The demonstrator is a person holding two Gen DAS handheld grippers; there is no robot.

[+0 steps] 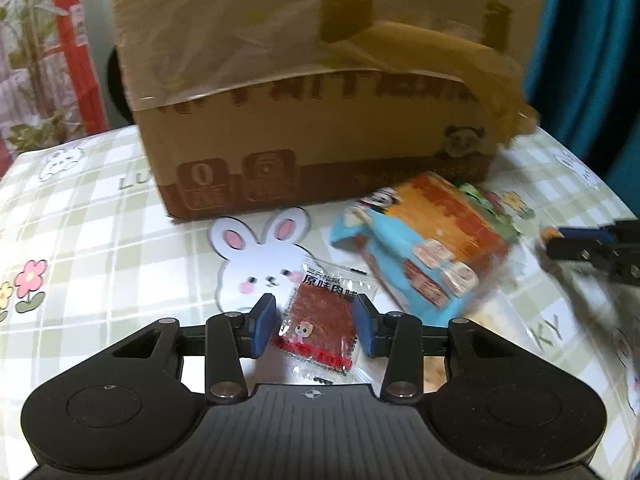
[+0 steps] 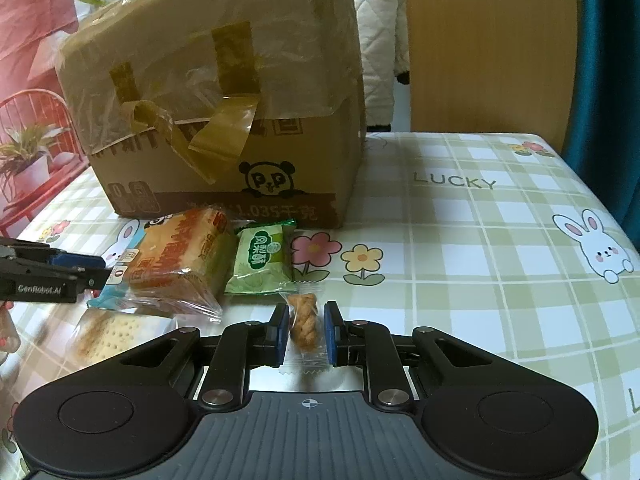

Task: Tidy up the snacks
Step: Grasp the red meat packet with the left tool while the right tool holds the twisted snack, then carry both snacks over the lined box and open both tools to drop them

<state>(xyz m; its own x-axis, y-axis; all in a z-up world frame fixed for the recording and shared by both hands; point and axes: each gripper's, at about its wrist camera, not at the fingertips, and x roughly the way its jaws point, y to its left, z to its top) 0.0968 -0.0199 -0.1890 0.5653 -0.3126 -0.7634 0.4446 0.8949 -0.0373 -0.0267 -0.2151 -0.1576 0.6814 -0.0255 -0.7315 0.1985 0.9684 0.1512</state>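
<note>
Red dried-meat packet sits clamped in my left gripper, lifted from the checked tablecloth for sorting. My right gripper is closed on a twisted-biscuit packet, before the cardboard box.

Soft indoor light, left view motion-blurred, right view sharp, fisheye-bent edges

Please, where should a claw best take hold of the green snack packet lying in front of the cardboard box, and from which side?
Probably from above, across its two long edges near the middle. The green packet lies flat on the tablecloth, puffed in the middle, with thin crimped seals at both ends. The toast bag touches its left edge, so that finger has little room; the right edge is freer.
</note>
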